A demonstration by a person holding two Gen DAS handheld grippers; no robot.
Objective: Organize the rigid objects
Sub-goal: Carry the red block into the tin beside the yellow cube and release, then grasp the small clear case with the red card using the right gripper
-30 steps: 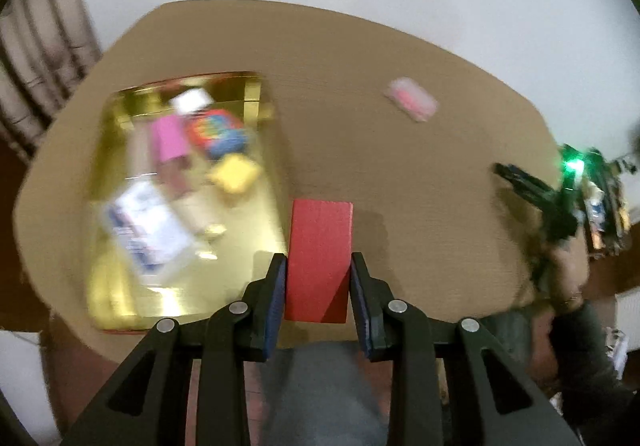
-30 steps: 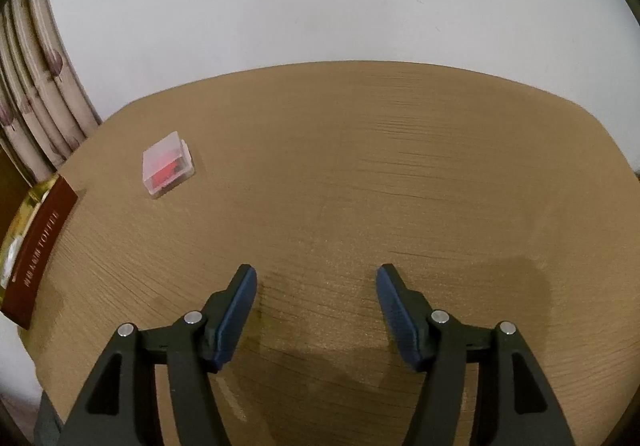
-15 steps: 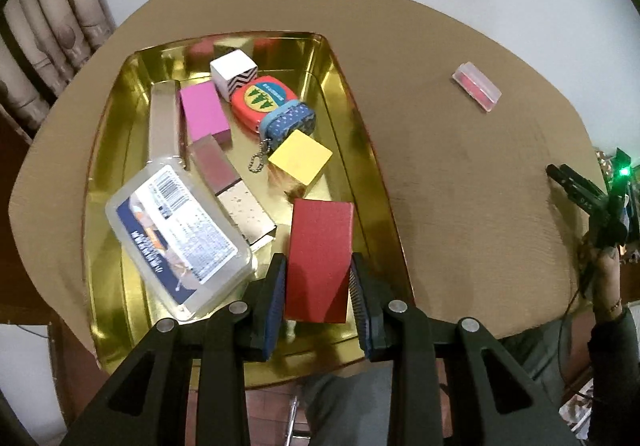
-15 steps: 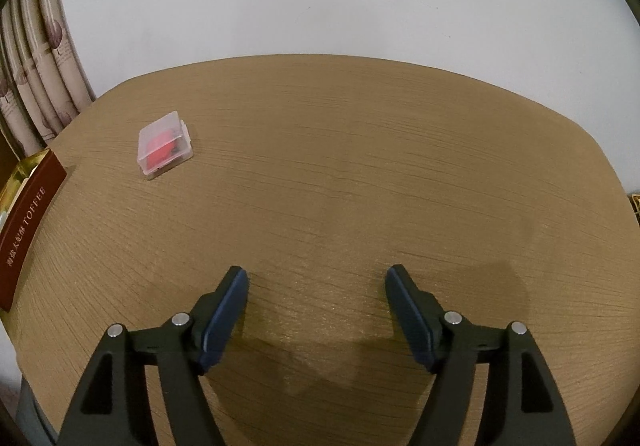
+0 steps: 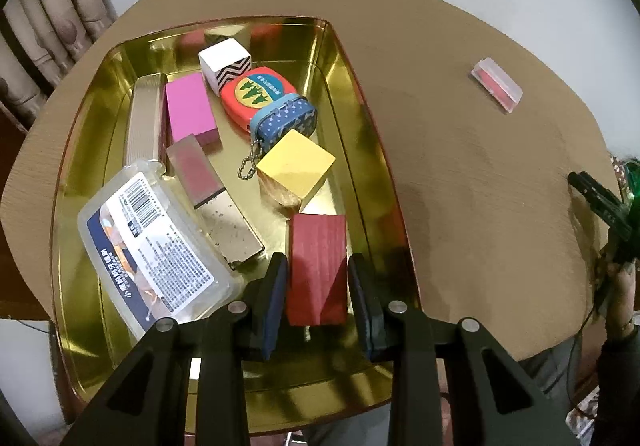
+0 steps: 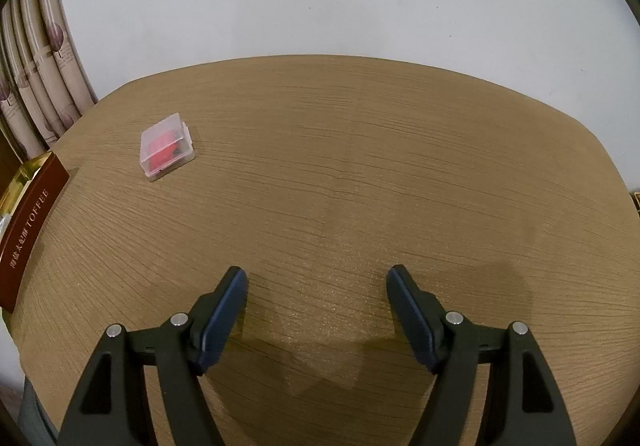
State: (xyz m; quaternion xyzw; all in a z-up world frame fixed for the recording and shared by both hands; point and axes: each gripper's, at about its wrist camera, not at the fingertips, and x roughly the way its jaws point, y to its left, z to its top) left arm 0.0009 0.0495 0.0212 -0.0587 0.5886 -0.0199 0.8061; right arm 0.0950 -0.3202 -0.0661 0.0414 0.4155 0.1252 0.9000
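Note:
My left gripper [image 5: 318, 286] is shut on a red wooden block [image 5: 317, 266] and holds it over the near right part of the gold tin tray [image 5: 360, 117]. The tray holds a yellow cube [image 5: 296, 163], a pink block [image 5: 188, 107], a white zigzag cube [image 5: 225, 63], a red round tape case [image 5: 258, 93], a blue dotted pouch [image 5: 286, 119], and a clear labelled box [image 5: 154, 246]. A small clear case with red contents [image 5: 496, 83] lies on the table to the right; it also shows in the right wrist view [image 6: 166, 145]. My right gripper [image 6: 316, 294] is open and empty above bare table.
The round wooden table [image 6: 360, 165] has its near edge just behind both grippers. The tray's brown outer wall [image 6: 28, 230] shows at the far left of the right wrist view. Curtains [image 6: 40, 57] hang at the left. The right gripper [image 5: 604, 205] shows at the table's right edge.
My left gripper has carried the red block leftward from over bare table to over the tray and lower toward it. My right gripper has drawn back slightly and stays open.

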